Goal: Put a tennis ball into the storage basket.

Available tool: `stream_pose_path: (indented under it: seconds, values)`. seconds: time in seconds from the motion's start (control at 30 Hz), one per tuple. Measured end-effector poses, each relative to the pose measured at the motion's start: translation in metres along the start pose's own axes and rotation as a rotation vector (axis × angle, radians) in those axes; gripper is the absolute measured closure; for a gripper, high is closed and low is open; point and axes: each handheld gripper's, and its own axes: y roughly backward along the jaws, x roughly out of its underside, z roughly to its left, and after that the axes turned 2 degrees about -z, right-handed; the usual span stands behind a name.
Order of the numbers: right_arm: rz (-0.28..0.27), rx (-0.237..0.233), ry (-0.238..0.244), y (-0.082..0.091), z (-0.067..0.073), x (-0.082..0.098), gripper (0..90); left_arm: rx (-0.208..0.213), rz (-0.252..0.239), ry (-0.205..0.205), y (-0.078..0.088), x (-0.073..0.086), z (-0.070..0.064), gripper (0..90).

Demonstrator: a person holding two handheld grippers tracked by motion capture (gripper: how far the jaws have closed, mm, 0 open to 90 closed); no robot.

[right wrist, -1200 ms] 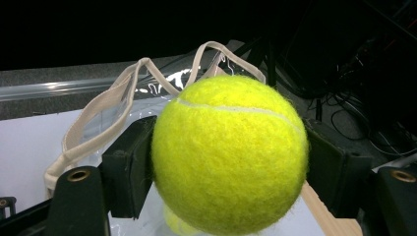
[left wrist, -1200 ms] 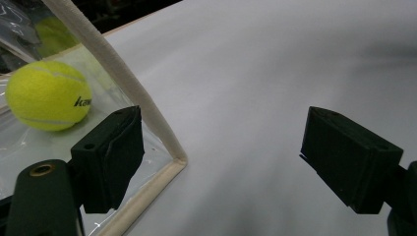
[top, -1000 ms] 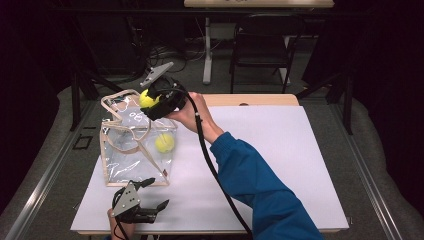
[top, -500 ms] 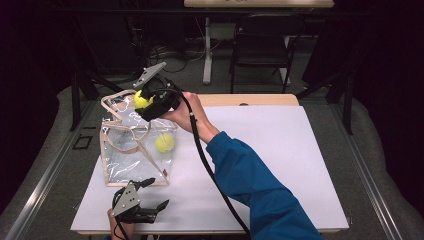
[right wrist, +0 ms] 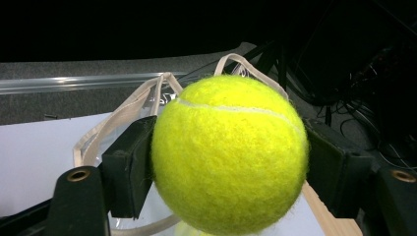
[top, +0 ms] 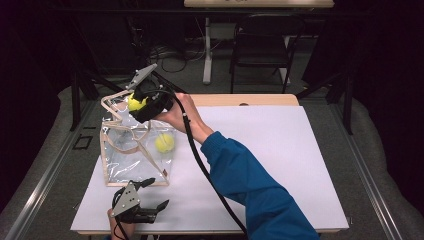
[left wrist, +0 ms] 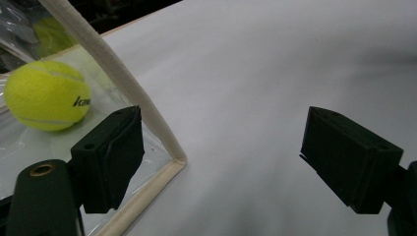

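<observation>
Leftward and slightly up went the right gripper (top: 137,102) since the earlier frames, its jaws clamped on a tennis ball (right wrist: 228,152) above the clear bag (top: 127,160). A second ball (top: 164,142) already lay inside. The left gripper (top: 155,206) rested near the bag's front corner, jaws wide and empty. Risk — the bag's mouth seemed slack, though glare hid it, so the loose handles (top: 117,100) could deflect a dropped ball onto the table (top: 280,150).

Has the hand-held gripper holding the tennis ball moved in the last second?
Yes, slightly. The right hand-held gripper with its tennis ball has drifted left, toward the far-left corner of the clear bag, staying above it.
</observation>
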Motion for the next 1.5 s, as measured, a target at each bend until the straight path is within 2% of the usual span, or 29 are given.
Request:
stream_pose_path:
  seconds: [1.1, 1.5]
  values:
    - [0.041, -0.038, -0.007, -0.029, 0.006, -0.003, 26.5, 0.006, 0.000, 0.001, 0.000, 0.000, 0.000, 15.9]
    - [0.062, -0.054, -0.024, -0.038, 0.008, 0.001, 26.4, 0.007, 0.001, 0.002, 0.000, 0.000, 0.000, 15.9]
